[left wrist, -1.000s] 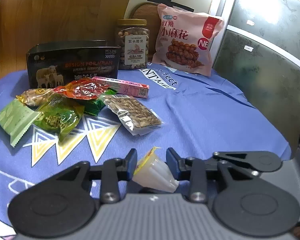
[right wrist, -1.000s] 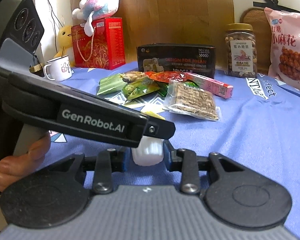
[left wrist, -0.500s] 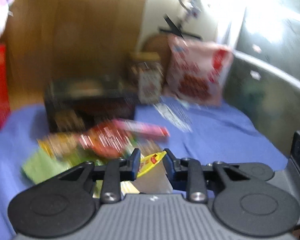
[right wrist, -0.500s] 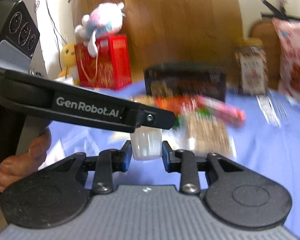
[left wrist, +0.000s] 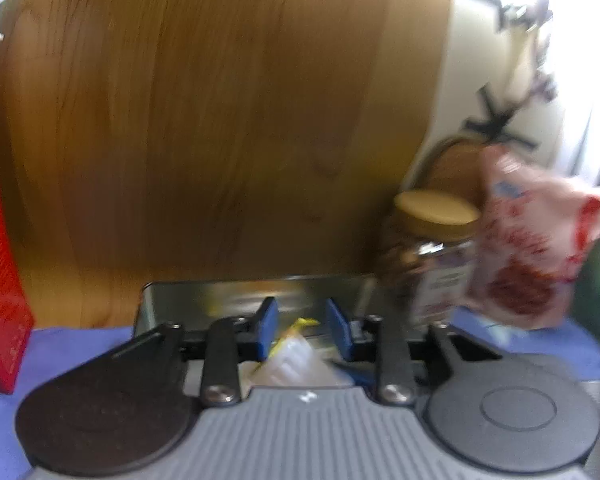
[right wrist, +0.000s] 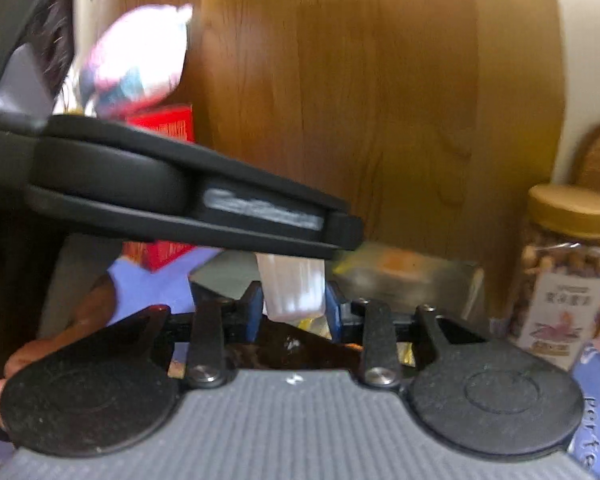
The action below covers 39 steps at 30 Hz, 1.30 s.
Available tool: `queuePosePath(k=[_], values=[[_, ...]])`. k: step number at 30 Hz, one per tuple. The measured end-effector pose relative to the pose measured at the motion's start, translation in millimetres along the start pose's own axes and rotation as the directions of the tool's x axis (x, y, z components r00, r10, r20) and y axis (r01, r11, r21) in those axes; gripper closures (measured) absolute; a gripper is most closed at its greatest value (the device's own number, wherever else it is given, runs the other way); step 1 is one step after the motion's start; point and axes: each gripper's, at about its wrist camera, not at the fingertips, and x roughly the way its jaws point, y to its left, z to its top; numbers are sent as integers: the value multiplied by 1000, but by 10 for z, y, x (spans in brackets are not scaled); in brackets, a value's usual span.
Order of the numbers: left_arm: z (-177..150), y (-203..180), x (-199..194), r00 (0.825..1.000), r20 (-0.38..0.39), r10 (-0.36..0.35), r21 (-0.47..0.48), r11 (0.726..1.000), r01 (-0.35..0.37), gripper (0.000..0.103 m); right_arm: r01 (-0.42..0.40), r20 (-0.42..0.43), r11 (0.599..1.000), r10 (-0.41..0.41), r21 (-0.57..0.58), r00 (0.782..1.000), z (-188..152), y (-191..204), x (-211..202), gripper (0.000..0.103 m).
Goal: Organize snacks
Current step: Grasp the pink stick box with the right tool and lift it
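Left wrist view: the left claw (left wrist: 302,330) reaches over the open black box (left wrist: 236,300) by the table's back edge, its jaws just widened, loosely flanking one clear jelly cup (left wrist: 296,362) with a yellow lid. The right claw (right wrist: 290,312) sits just behind, its jaws also just widened, flanking that cup's ribbed base. One peanut jar (right wrist: 566,268) and one pink snack bag (left wrist: 536,248) stand at the back right.

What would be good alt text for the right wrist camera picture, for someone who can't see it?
The right gripper holds a small ribbed white cup above an open box, its jaws having just opened a little. The left gripper crosses in from the left. A gold-lidded nut jar stands to the right, before a wood panel.
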Motion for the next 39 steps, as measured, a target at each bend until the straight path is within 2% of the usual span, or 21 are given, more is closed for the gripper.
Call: queuePosePath(k=[2,4,6,9,12,13,15,18,19,21,25,27,30,32,34,37,39], values=[[-52,52,16,1000,-30,-10,-15,1000,10,72,1,26,1000,-1,21,1000,-62,-75,-172,60],[-110,138,-112,999,0,-37,-48,998,37,72,-4,69,998,-1,63,998,-207,-234,-439,61],[-195,208,-261,999,21,-47,-76,996,49,72,28,77,995,-35,92,996,-405,-399,-692,61],[-293,221,-386,998,5,-60,-102,993,60,72,67,-1,990,-68,127,998,-731,-611,-828,61],[-399,139,-471,994,-37,-99,-116,989,94,72,89,-97,987,-77,136,992,-974,-678,-746,60],[-437,98,-507,993,-49,-112,-117,988,105,72,95,-115,987,-81,127,990,-1029,-678,-697,56],[-530,-8,-545,987,-82,-138,-122,984,127,70,98,-97,987,-86,129,992,-1070,-652,-722,58],[-655,-171,-618,981,-110,-161,-108,983,149,69,59,-99,989,-46,136,994,-1091,-578,-918,76],[-693,-218,-637,980,-114,-163,-99,983,152,69,73,-105,991,-61,112,993,-1106,-537,-970,76],[-767,-337,-653,975,-136,-174,-85,983,164,68,93,-115,993,-84,78,990,-1198,-442,-1132,77],[-888,-625,-667,961,-172,-217,-49,976,211,65,59,-102,997,-53,55,993,-1525,-432,-1665,77],[-939,-822,-654,952,-189,-242,-20,970,243,63,68,-96,998,-67,14,993,-1680,-386,-1931,77],[-1023,-1122,-610,938,-214,-272,23,959,283,60,139,-81,990,-141,-32,987,-1889,-338,-2279,75],[-1093,-1297,-554,931,-238,-277,44,954,295,60,190,-70,982,-191,-11,979,-2002,-326,-2476,72],[-1160,-1425,-514,923,-264,-281,51,951,304,60,207,-42,978,-205,31,978,-2094,-306,-2640,66],[-1271,-1571,-483,906,-308,-290,50,946,320,60,233,-19,971,-232,54,973,-2213,-256,-2730,66],[-1333,-1652,-491,902,-321,-289,62,944,325,60,263,-23,964,-262,50,965,-2284,-219,-2716,66]])
